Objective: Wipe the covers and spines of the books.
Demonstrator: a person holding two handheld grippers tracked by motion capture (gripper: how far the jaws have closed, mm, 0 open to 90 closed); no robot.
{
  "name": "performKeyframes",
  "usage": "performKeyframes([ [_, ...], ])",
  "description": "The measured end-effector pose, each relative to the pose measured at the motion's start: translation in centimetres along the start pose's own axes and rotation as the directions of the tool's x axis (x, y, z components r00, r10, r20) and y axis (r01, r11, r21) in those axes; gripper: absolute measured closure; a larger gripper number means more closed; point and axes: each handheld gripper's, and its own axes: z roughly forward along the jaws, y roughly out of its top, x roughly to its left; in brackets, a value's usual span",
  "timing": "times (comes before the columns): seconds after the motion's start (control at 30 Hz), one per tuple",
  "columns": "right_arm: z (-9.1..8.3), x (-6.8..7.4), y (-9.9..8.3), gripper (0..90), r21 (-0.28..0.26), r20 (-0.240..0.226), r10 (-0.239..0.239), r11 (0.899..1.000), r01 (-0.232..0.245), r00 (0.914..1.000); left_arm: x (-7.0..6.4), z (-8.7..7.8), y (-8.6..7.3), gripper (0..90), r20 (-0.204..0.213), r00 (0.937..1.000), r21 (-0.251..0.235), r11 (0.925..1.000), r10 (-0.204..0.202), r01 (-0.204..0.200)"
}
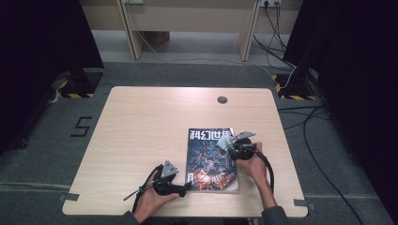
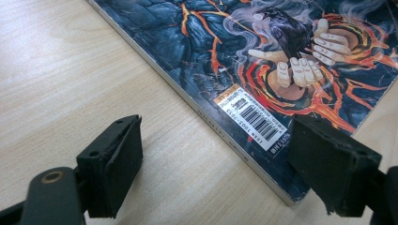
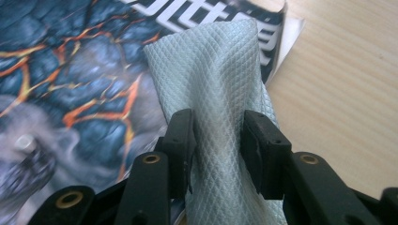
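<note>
Cloth (image 3: 213,93) is in play: the right gripper (image 3: 217,140) has its jaws clamped on a bunched strip of pale, diamond-textured wiping cloth, held over the upper right part of the magazine (image 1: 212,159), near its title. That magazine lies flat on the wooden table (image 1: 141,136), toward the near right, its dark lava-and-smoke cover face up. Over on the other side, the left gripper (image 2: 220,164) sits low at the magazine's near left corner, jaws wide apart, one pad on bare wood and the other by the corner beside the barcode sticker (image 2: 253,117), gripping nothing. My read: the wipe of the cover looks barely begun, cloth at the top edge, most of the cover yet to be covered, and the open gripper seems poised to steady the magazine. Little stands in the way; a small round cable port (image 1: 222,100) sits far back, cables (image 1: 281,42) trail on the floor beyond.
</note>
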Motion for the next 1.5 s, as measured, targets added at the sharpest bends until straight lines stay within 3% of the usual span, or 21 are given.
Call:
performKeyframes([
  [0.33, 1.9, -2.4, 1.5, 65.0, -0.032, 0.032, 0.099, 0.995, -0.098, 0.9946, 0.0, 0.0, 0.0, 17.5, 0.002, 1.0, 0.0, 1.0, 0.0, 0.0],
  [0.73, 1.8, -2.3, 1.8, 72.2, -0.043, 0.034, 0.101, 0.994, -0.099, 0.9944, 0.0, 0.0, 0.0, 17.7, 0.006, 1.0, 0.0, 1.0, 0.004, -0.004],
  [0.93, 0.3, -2.4, 1.9, 75.2, -0.086, 0.033, 0.076, 0.994, -0.073, 0.9966, 0.1, 0.0, 0.0, 18.1, 0.012, 0.9999, -0.003, 1.0, 0.004, -0.004],
  [1.27, -3.6, -2.6, 2.1, 76.2, -0.175, 0.026, 0.08, 0.982, -0.074, 0.9965, 0.1, 0.0, 0.0, 18.1, 0.013, 0.9999, -0.001, 1.0, 0.005, -0.005],
  [1.5, -6.3, -4.7, 0.7, 76.3, -0.209, 0.059, 0.135, 0.971, -0.12, 0.9892, 0.1, 0.0, 0.0, 18.4, 0.011, 0.9999, -0.003, 1.0, 0.003, -0.003],
])
